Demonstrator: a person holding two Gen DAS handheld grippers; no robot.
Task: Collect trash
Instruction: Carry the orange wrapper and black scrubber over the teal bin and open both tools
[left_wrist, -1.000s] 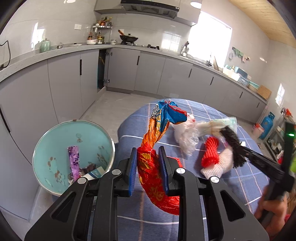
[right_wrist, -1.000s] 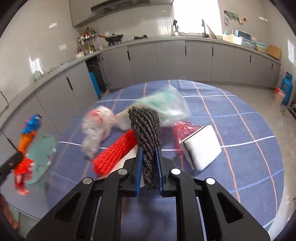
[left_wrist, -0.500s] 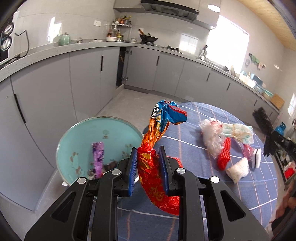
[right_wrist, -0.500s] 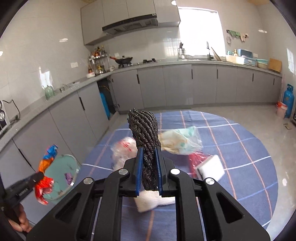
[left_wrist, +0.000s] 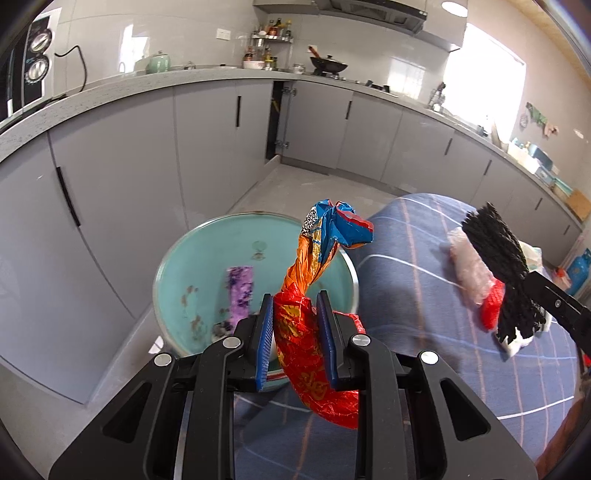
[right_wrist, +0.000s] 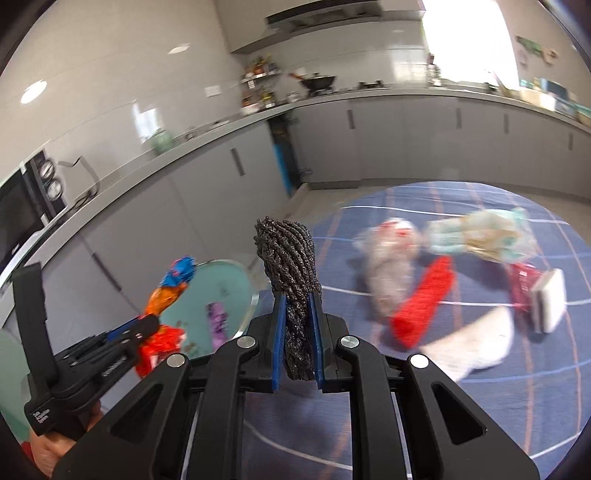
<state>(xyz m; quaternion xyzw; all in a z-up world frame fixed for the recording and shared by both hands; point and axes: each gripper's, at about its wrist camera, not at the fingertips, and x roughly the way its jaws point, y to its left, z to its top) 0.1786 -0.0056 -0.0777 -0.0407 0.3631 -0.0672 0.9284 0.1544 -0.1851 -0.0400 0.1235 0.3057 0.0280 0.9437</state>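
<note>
On the left, the teal bin (left_wrist: 207, 258) sits on the floor beside the desk (left_wrist: 424, 295). The left tool (left_wrist: 295, 334) squeezes a crinkly snack bag (left_wrist: 317, 266) by its middle, right over the bin. The bag looks light and slippery, so a tight pinch helps. To the right, the right tool (right_wrist: 297, 334) is closed on a black net bundle (right_wrist: 288, 258). It looks soft and squashy.
</note>
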